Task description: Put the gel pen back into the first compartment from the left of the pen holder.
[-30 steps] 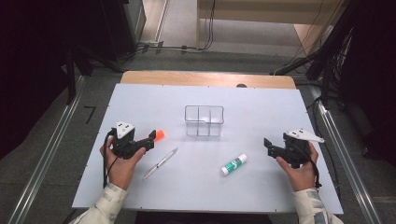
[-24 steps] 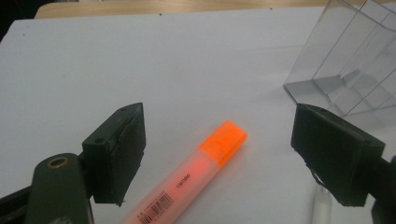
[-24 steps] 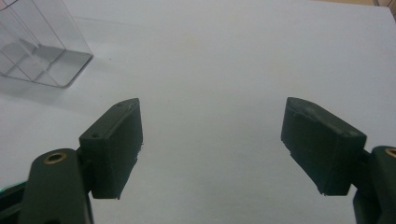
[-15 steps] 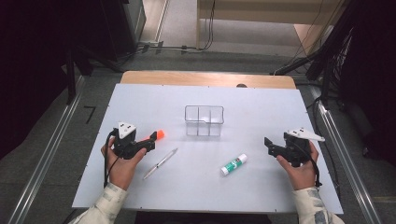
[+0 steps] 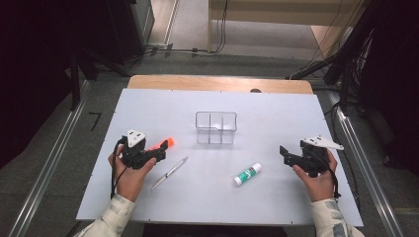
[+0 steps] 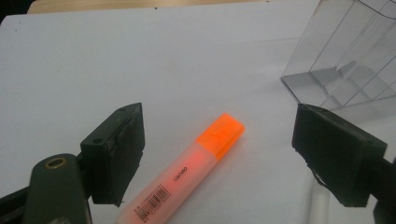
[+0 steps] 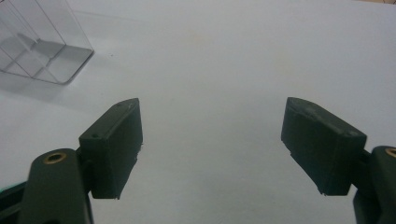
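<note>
Even bright light (dark surroundings)

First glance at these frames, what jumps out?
The orange highlighter lies on the white table between the open jaws of the left gripper, not yet gripped. Mid-table stands a clear, empty divided organizer, with a pen and a glue stick lying in front of it. The right gripper is open over bare table.

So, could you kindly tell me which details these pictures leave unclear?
- Orange highlighter: its rear end is cut off by the bottom edge of the left gripper view.
- Glue stick: label too small to read in the high view.
- Pen: tip too small to make out in the high view.
- Clear organizer: cut off by the right gripper view's left and top edges.
</note>
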Demonstrator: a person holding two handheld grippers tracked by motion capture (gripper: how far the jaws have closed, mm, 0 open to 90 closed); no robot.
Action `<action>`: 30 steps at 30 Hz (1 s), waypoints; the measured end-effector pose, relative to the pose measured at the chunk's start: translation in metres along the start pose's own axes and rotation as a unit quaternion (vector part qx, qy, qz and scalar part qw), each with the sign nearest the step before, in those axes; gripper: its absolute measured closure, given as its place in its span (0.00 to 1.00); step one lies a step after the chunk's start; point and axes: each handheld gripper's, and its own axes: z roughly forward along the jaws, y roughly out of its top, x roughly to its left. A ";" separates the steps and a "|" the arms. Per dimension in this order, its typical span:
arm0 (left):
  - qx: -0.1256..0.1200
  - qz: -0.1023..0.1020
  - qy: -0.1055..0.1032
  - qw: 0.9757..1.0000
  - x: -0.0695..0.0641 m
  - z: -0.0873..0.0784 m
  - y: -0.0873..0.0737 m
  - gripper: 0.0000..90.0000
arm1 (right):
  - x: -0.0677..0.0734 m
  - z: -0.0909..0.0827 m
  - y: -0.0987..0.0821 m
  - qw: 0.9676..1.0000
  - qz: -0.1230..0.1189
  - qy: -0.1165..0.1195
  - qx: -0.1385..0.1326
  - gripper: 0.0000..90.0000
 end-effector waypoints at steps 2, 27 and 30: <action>0.001 0.001 -0.003 1.000 -0.001 0.000 0.000 0.20 | 0.000 0.001 0.000 1.000 0.000 -0.001 0.001 0.22; 0.017 0.027 -0.023 0.999 -0.014 0.006 -0.004 0.20 | 0.001 0.004 0.002 1.000 -0.003 0.000 0.004 0.22; 0.019 0.031 -0.025 0.999 -0.015 0.006 -0.005 0.20 | 0.001 0.004 0.002 1.000 -0.003 0.000 0.005 0.22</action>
